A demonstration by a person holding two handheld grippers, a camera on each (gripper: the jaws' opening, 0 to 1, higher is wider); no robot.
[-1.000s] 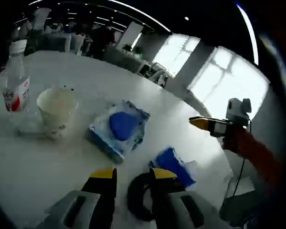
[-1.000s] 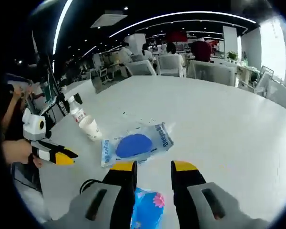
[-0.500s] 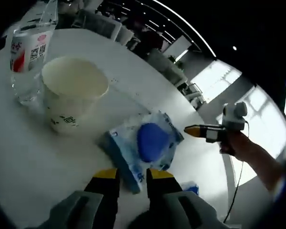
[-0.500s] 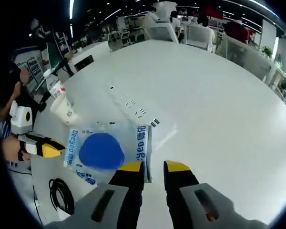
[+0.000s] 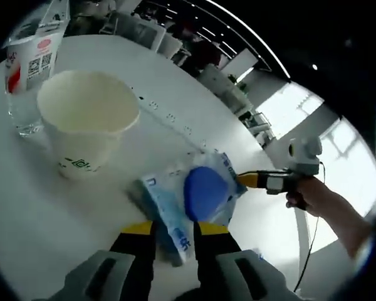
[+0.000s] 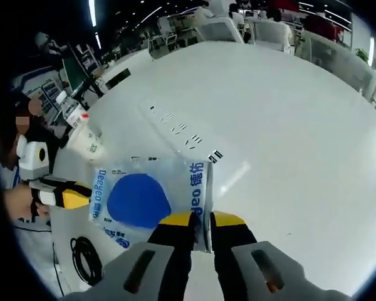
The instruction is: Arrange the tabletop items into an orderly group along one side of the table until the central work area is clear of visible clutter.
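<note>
A soft clear pack with a blue round patch (image 5: 200, 191) lies on the white table (image 5: 44, 213). Its near corner sits between the jaws of my left gripper (image 5: 173, 233), which stand apart. From the right, my right gripper (image 5: 254, 180) touches the pack's far edge. In the right gripper view, the pack (image 6: 141, 200) lies just ahead, and my right gripper (image 6: 202, 221) has its jaws drawn close on the pack's printed edge. My left gripper (image 6: 72, 197) meets the pack's opposite side. A white paper cup (image 5: 88, 119) and a clear water bottle (image 5: 28, 59) stand left of the pack.
The cup (image 6: 88, 144) and bottle (image 6: 72, 113) stand near the table's edge, beside a person. A black cable (image 6: 88, 260) coils at the lower left. A wide bare table (image 6: 282, 138) stretches to the right. Office chairs stand far behind.
Both views have closed in on the pack. My right jaws narrowed onto its edge. The left jaws keep the same gap, now with the pack's corner between them.
</note>
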